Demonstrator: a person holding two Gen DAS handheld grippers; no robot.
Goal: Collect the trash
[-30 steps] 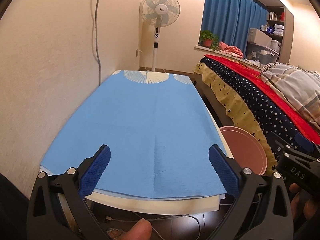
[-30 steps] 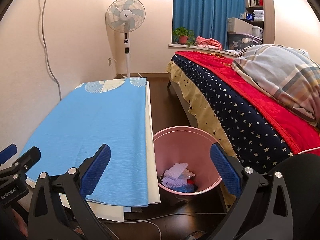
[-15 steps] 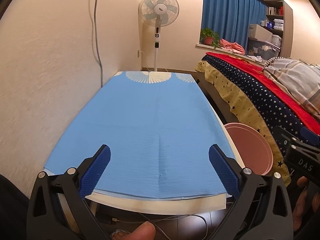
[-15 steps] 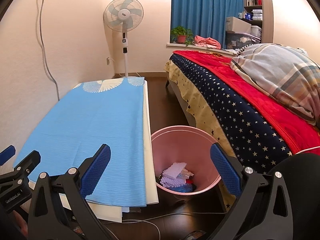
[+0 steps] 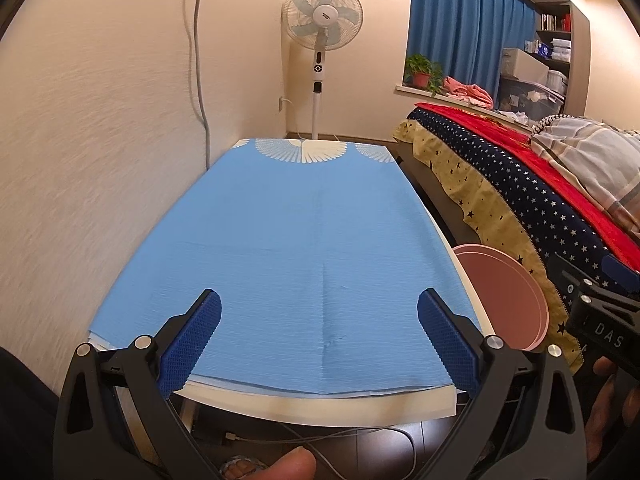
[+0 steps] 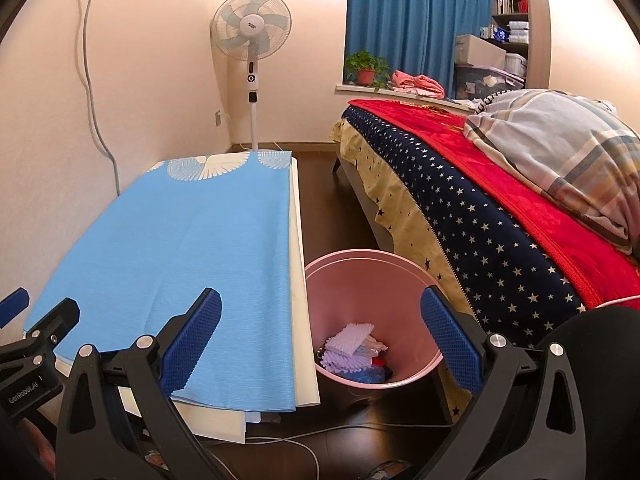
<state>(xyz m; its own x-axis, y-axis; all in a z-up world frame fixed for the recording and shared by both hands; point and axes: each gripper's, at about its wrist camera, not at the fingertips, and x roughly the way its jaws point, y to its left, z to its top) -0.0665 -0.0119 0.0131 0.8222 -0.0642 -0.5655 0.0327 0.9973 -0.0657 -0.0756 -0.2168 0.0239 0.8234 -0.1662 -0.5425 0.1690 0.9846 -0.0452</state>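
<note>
Left tool (image 5: 319,316): its two blue fingers stand wide apart with nothing between them. It hangs over the near edge of the worktop.

Right tool (image 6: 320,316): its blue fingers are spread wide too, and it holds nothing. It hangs above the near right corner of the worktop and the bin.

Worktop (image 5: 320,404): long and white, running away from the tools along the left wall. A blue cloth (image 5: 304,240) covers nearly all of it, with white fan shapes at the far end. The cloth is flat and bare.

Bin (image 6: 400,276): a round pink bin on the floor, just beside the right edge of the worktop, near its front corner. It stands between the worktop and the bed. In the right tool's view it sits low between the two fingers, closer to the right one. In the left tool's view only its pink rim (image 5: 516,300) peeks out past the right finger.

Trash (image 6: 352,346): white bumpy scraps with bits of blue and red, lying at the bottom of the bin. It is below the right tool and not touching it.

Bed (image 6: 500,216): to the right of the bin, with a dark star cover, a red blanket and a striped quilt.

Fan (image 5: 322,12): a tall white fan on the floor past the far end of the worktop.

Floor: dark wood, with thin white cables under the near edge of the worktop.
</note>
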